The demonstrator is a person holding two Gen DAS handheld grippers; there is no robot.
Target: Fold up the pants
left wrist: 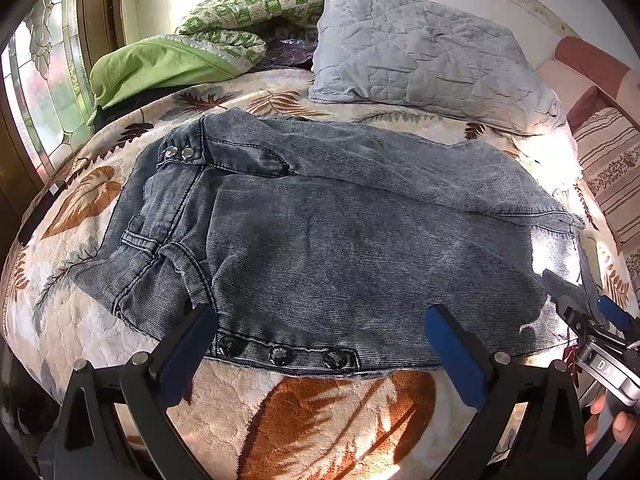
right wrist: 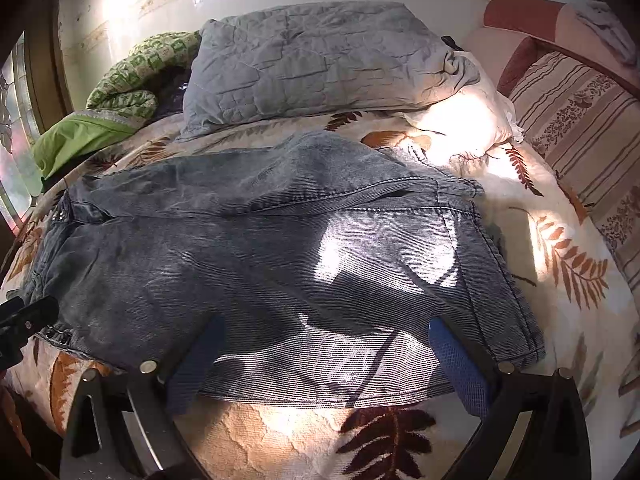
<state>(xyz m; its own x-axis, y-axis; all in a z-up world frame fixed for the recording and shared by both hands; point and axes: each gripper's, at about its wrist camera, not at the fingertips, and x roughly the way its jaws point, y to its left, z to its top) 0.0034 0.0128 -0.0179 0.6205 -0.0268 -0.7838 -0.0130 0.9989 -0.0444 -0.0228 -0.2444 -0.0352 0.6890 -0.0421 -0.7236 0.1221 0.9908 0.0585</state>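
Note:
Grey-blue denim pants lie folded flat across the leaf-print bedspread, waistband and metal buttons towards the left and near edge. My left gripper is open, its blue-padded fingertips just over the near buttoned edge, nothing held. In the right wrist view the same pants fill the middle, hems to the right. There my right gripper stands open above the near edge of the legs, holding nothing. The right gripper also shows at the pants' right corner, the left gripper at the left edge.
A grey quilted pillow and a green patterned blanket lie at the back of the bed. Striped cushions line the right side. A glass window is on the left. A person's hand holds the right gripper's handle.

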